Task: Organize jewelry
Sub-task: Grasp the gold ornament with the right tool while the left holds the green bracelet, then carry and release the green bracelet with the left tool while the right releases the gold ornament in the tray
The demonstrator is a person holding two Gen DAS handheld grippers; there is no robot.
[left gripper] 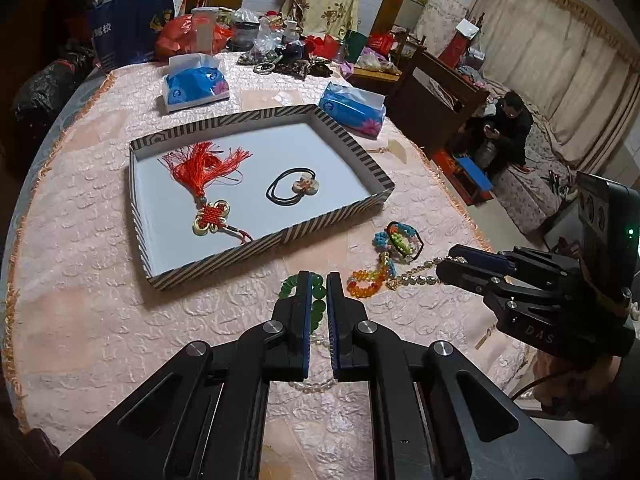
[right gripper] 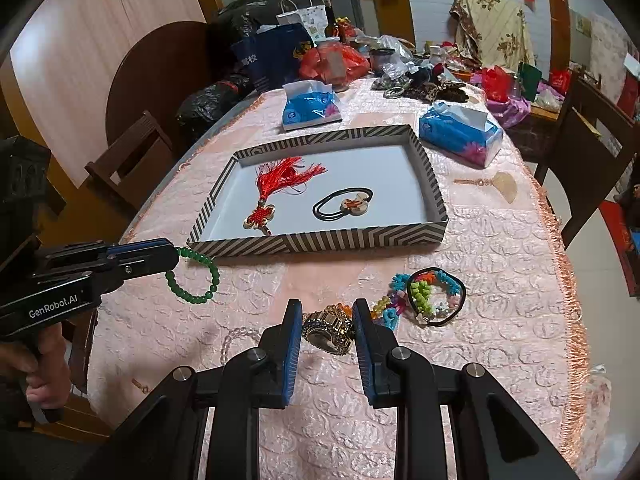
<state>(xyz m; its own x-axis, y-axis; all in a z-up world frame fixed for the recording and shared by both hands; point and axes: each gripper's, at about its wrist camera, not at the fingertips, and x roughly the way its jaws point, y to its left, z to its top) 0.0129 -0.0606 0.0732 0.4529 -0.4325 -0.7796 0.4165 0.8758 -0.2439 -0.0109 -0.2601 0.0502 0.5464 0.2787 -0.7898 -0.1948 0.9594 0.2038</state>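
My left gripper is shut on a green bead bracelet; in the right wrist view that bracelet hangs as a loop from the left gripper above the pink cloth. The right gripper is shut on a gold metal watch, whose gold band trails from the right gripper in the left wrist view. Beyond both stands a striped tray holding a red tassel knot and a black hair tie with a flower.
A pile of colourful bead pieces and a clear bead bracelet lie on the cloth near the grippers. Two blue tissue packs and clutter sit behind the tray. A person sits off to the right.
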